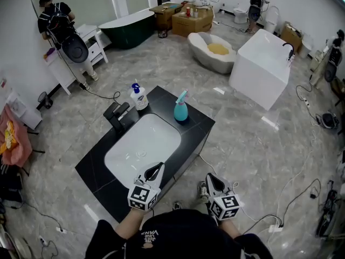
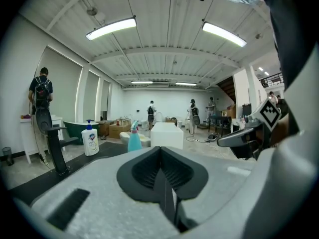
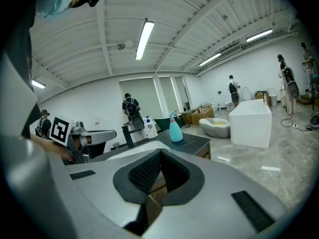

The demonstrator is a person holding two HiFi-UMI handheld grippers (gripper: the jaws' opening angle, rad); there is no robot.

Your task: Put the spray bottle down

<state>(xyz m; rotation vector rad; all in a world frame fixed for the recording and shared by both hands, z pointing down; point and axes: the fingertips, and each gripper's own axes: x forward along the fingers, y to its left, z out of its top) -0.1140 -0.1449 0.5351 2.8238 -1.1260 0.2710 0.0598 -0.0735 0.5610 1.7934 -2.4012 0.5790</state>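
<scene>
Head view looks down on a black tabletop [image 1: 199, 124] with a white basin [image 1: 143, 144] sunk into it. The spray bottle [image 1: 180, 108], teal with a pale trigger head, stands upright on the tabletop's far right part, just beyond the basin's far rim. To its left stands a white soap pump bottle [image 1: 139, 97], near the dark faucet [image 1: 116, 116] on the basin's left side.

Both tongs are at the near edge, well apart from the spray bottle. The left tongs [image 1: 156, 170] sit over the basin's near rim, with the pads pressed together and nothing between them, as the left gripper view confirms. The right tongs [image 1: 211, 178] hang off the tabletop's near right side, over the grey floor [image 1: 253, 144]. Their pads also meet at the tips and hold nothing.

From the right gripper view, the spray bottle [image 3: 175, 128] stands alone on the tabletop corner, touching nothing else. A white block tub [image 1: 261, 63] stands far right on the floor.
</scene>
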